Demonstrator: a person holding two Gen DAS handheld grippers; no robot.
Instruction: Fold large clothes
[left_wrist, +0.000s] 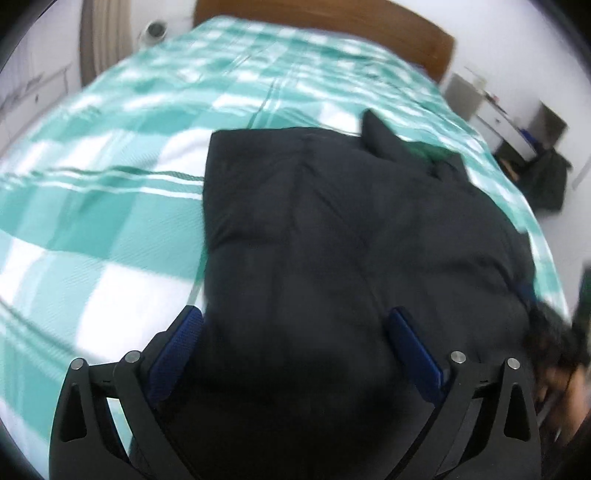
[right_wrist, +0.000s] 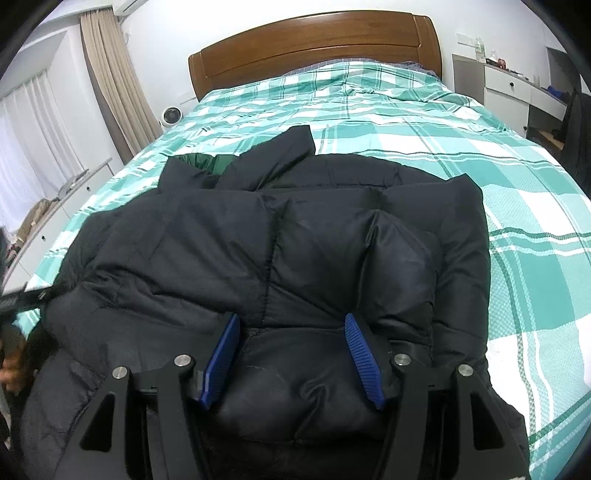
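Observation:
A large black puffer jacket (left_wrist: 351, 229) lies partly folded on the green-and-white checked bed cover (left_wrist: 92, 221); it also shows in the right wrist view (right_wrist: 258, 240), with green lining (right_wrist: 201, 160) at its collar. My left gripper (left_wrist: 295, 332) is open above the jacket's near left edge, the padding between its blue pads (left_wrist: 413, 354). My right gripper (right_wrist: 291, 354) stands partly open with a bulging fold of the jacket between its blue pads (right_wrist: 364, 360); the pads press its sides.
The bed cover (right_wrist: 480, 155) spreads around the jacket, with a wooden headboard (right_wrist: 314, 40) at the far end. A white fan (right_wrist: 170, 116) and curtains (right_wrist: 110, 81) stand left of the bed. A white desk (right_wrist: 517, 88) stands on the right.

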